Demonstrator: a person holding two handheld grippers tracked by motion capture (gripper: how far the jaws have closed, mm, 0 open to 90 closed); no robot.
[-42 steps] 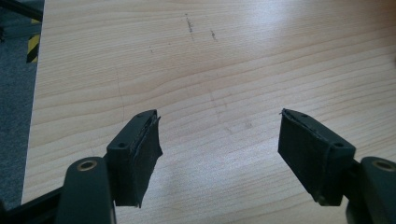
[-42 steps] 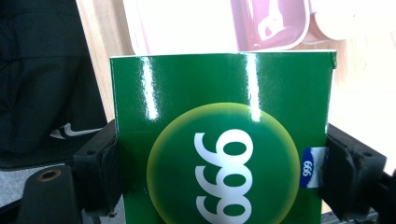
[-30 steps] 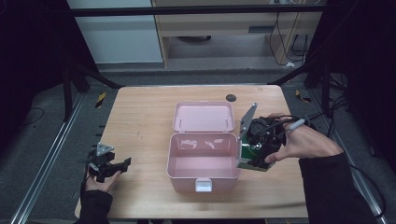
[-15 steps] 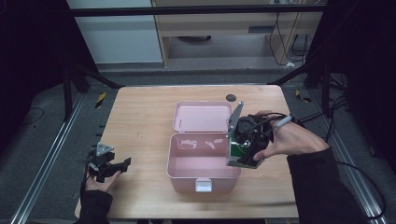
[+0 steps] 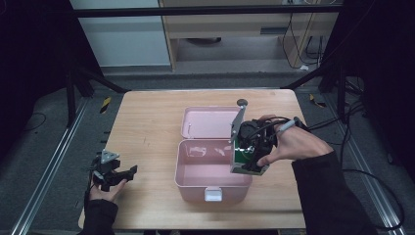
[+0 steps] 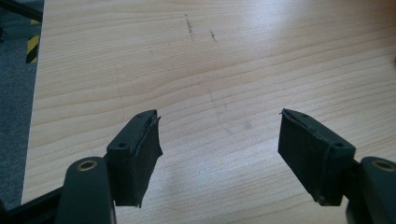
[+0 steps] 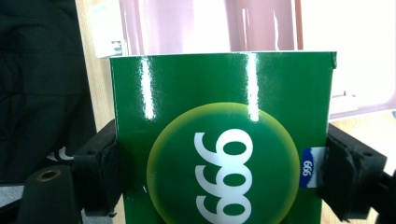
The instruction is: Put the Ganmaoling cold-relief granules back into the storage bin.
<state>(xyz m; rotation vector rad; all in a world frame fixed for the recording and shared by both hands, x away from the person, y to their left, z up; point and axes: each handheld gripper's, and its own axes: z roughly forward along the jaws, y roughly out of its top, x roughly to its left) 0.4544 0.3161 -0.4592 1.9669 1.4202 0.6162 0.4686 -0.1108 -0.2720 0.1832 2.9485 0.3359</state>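
Note:
A glossy green carton (image 7: 187, 88) with a yellow-green disc and white digits sits between the pads of my right gripper (image 7: 223, 158), which is shut on its two sides. In the high view that carton (image 5: 241, 155) hangs tilted over the right rim of an open pink plastic box (image 5: 179, 169), with the right gripper (image 5: 248, 165) pointing down at it. The box's lid (image 5: 208, 122) lies flat behind it. My left gripper (image 5: 123, 173) rests low at the table's front left, far from the box. Its jaws (image 6: 219, 140) stand wide open over bare wood.
A small dark round object (image 5: 242, 102) lies near the table's back edge behind the lid. The wooden table (image 5: 147, 122) has bare room left of the box. Metal rails and dark floor flank the table; a cabinet stands beyond it.
My right gripper has carried the green carton leftward, from just outside the pink box's right wall to over its right rim. The left gripper has stayed put.

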